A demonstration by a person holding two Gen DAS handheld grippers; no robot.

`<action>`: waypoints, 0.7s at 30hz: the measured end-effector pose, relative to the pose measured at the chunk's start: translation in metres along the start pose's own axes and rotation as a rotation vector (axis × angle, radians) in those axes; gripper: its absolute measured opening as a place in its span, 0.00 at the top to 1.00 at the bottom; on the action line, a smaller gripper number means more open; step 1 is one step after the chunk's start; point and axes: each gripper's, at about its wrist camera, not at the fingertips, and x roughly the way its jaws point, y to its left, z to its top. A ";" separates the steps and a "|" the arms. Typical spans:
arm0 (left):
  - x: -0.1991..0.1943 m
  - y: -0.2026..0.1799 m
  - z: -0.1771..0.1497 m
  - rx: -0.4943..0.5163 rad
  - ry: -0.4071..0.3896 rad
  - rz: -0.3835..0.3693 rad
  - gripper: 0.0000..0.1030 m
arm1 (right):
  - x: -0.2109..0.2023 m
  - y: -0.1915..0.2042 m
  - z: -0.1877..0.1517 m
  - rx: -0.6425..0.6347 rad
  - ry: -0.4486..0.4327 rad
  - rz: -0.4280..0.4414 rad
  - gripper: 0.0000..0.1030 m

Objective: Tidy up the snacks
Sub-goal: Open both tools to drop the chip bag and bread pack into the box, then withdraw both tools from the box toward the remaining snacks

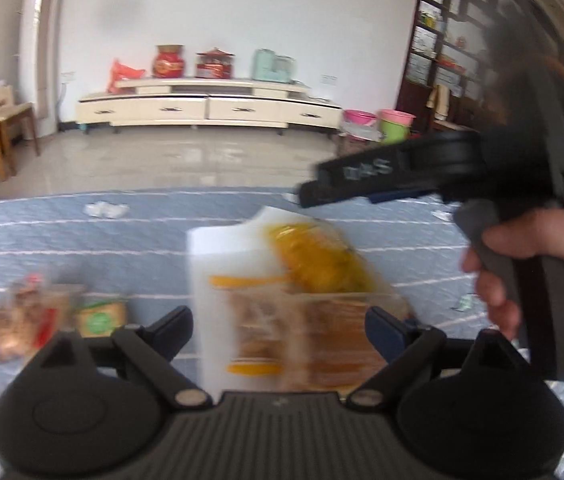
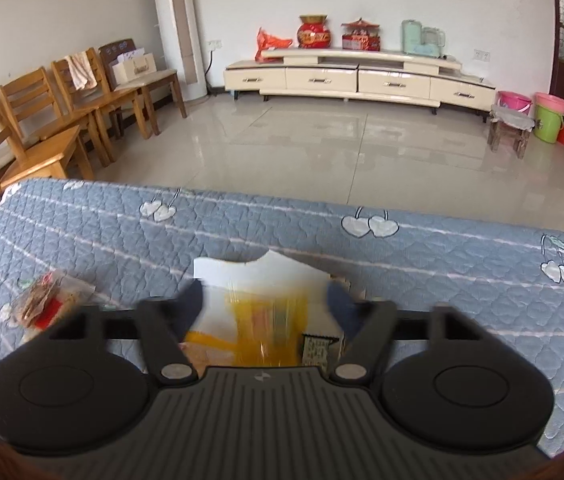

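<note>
A white box stands on the blue quilted surface and holds snack packs, a yellow one on top. My left gripper is open, its fingers on either side of the box's near end. My right gripper hangs over the box's far right in the left wrist view. In the right wrist view my right gripper is open above the box and a blurred yellow pack. A clear pack of brown snacks and a small green-labelled pack lie left of the box.
The quilted surface's far edge drops to a tiled floor. Wooden chairs stand at the left, a cream TV cabinet at the back wall, and pink and green buckets at the right.
</note>
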 end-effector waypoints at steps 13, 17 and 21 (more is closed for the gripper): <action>-0.050 0.040 -0.009 -0.049 -0.014 0.155 0.10 | -0.073 0.044 -0.023 -0.065 -0.103 -0.133 0.00; -0.068 0.047 -0.010 -0.045 -0.030 0.190 0.10 | -0.089 0.061 -0.036 -0.057 -0.121 -0.145 0.00; -0.083 0.054 -0.011 -0.048 -0.047 0.217 0.10 | -0.097 0.072 -0.047 -0.027 -0.130 -0.141 0.00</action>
